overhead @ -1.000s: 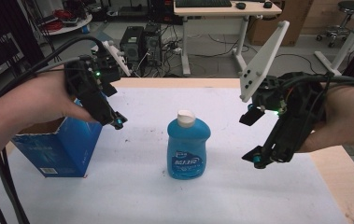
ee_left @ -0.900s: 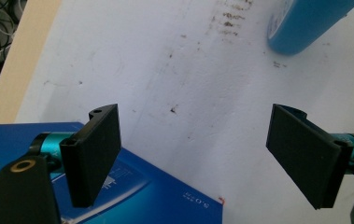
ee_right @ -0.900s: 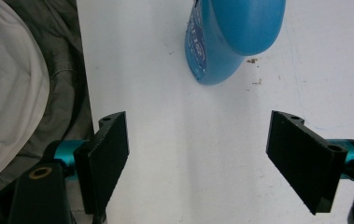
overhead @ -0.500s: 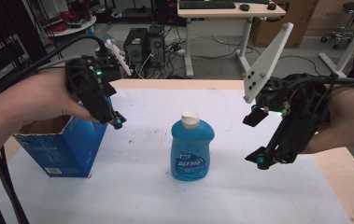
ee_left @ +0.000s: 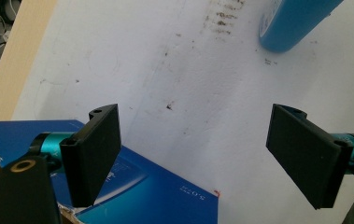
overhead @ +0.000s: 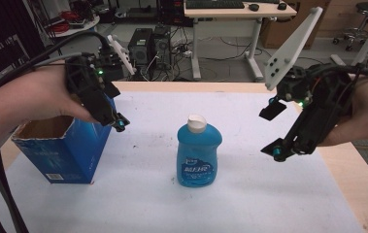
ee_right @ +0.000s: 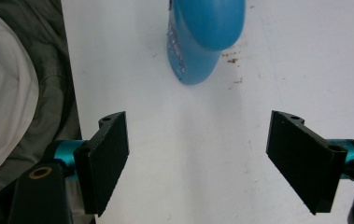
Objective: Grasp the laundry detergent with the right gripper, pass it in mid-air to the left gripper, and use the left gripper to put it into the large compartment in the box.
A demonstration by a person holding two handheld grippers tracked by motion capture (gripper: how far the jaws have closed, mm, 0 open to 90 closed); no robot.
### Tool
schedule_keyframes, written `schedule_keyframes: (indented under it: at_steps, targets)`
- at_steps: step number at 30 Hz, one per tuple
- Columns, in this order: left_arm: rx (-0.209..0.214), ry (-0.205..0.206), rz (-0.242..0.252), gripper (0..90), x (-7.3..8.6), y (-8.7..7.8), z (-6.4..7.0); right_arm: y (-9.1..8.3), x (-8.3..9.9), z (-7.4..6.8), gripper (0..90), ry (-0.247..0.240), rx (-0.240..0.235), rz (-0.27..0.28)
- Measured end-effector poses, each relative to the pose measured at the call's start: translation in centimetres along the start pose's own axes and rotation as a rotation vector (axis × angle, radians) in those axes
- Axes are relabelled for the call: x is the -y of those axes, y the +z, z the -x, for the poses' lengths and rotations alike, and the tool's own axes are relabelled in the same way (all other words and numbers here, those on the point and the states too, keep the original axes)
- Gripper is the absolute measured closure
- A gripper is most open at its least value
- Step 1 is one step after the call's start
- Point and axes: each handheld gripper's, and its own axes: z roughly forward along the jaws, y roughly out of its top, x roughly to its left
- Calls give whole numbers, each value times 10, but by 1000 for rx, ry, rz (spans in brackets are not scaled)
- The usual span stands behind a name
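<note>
Little has moved since the earlier frames: both grippers hang at nearly the same spots above the surface, and the bottle and box stand where they stood.

White sheeting covers the surface (overhead: 249, 121), with bare wood along its far and right edges. A few dark specks mark the sheet between the box and the bottle.

An open blue box (overhead: 62, 148) stands upright near the left edge, its top flaps torn away and its brown inside showing. In the left gripper view its blue side lies under the near jaw.

Near the middle of the surface, a little toward the near edge, a blue bottle (overhead: 198, 153) stands upright with a white cap and a label on its front. It is well apart from the box and touched by neither gripper.

The left gripper (overhead: 118, 124) hovers over the box's far right corner, just above its rim, pointing down toward the sheet. Its jaws stand wide apart with nothing between them, as the left gripper view shows.

The right gripper (overhead: 275, 131) hangs near the right edge, off to the bottle's right and clear of it. Its jaws also stand wide apart and empty; in the right gripper view the bottle lies ahead of them, beyond the gap.
</note>
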Motion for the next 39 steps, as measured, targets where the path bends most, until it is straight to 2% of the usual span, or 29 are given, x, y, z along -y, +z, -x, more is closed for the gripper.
schedule_keyframes:
  at_steps: [3, 5, 8, 18, 27, 30, 39]
  targets:
    - [2, 11, 2, 181, 0, 0, -1, -1, 2, 6, 205, 4, -11, 24]
    - [10, 12, 0, 181, -1, 0, -1, 2, 4, 17, 205, 17, -30, 47]
    - [11, 20, -2, 181, -2, 0, -1, 7, 5, 26, 205, 14, -36, 62]
    - [13, 16, 0, 181, -2, 1, 0, 38, 6, 44, 205, 15, -104, 123]
    - [18, 21, -3, 181, -3, 3, 1, 58, 1, 50, 205, 6, -141, 157]
    - [19, 26, -5, 181, -3, 3, 0, 71, -1, 50, 205, -6, -165, 160]
    - [20, 32, -2, 181, -5, 5, 2, 93, -8, 48, 205, -8, -191, 176]
